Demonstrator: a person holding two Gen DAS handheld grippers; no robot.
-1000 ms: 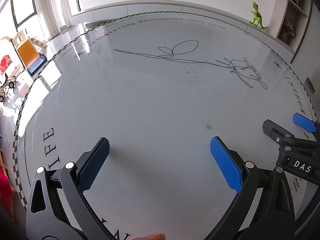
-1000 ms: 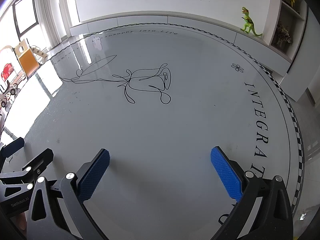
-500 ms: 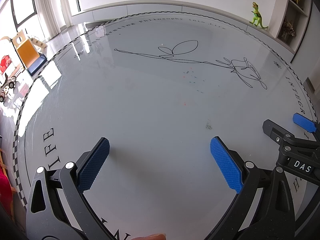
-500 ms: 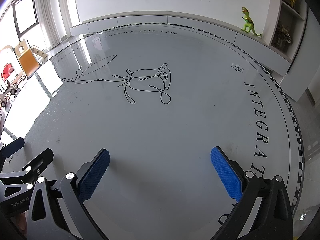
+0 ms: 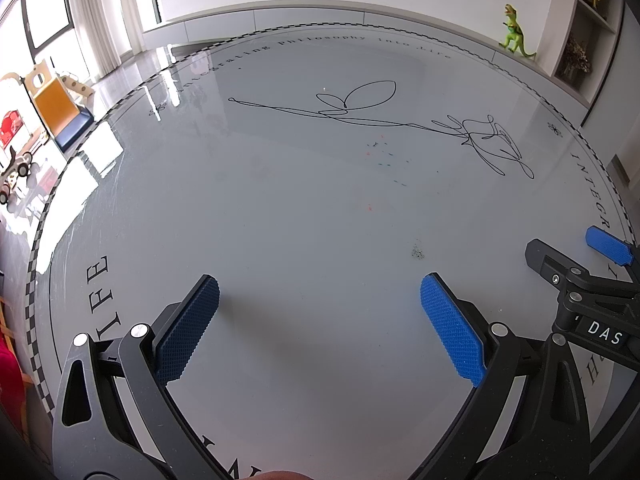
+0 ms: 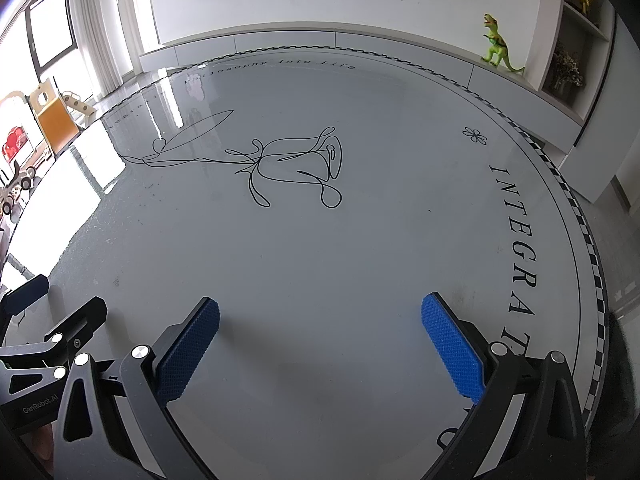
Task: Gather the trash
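Grey and dusty, a little pile of crumbs [image 5: 417, 253] sits on the shiny round table [image 5: 280, 216]. We see it just ahead of our left claw [image 5: 320, 312], close to the tip of its right-side blue pad [image 5: 450, 332]. Farther ahead of that claw lie tiny red and dark specks [image 5: 380, 150], near the black line drawing [image 5: 480, 140]. We cannot tell what the specks are made of.

Our left claw has its two pads wide apart, with nothing between them. Bare table fills the gap. Our right claw [image 6: 320, 316] is spread wide too, and it holds nothing. The two claws sit side by side, near each other but not touching. In the left view the right claw pokes in at the right edge.

There is lots of open table ahead of both claws. The table edge has a black and white checked ring [image 6: 592, 248]. It curves close by the right side of our right claw, and close by the left side of our left claw. Big black letters [image 6: 520, 248] run along inside that ring.

Past the far edge stands a long white shelf with a green toy dinosaur [image 6: 498, 46].
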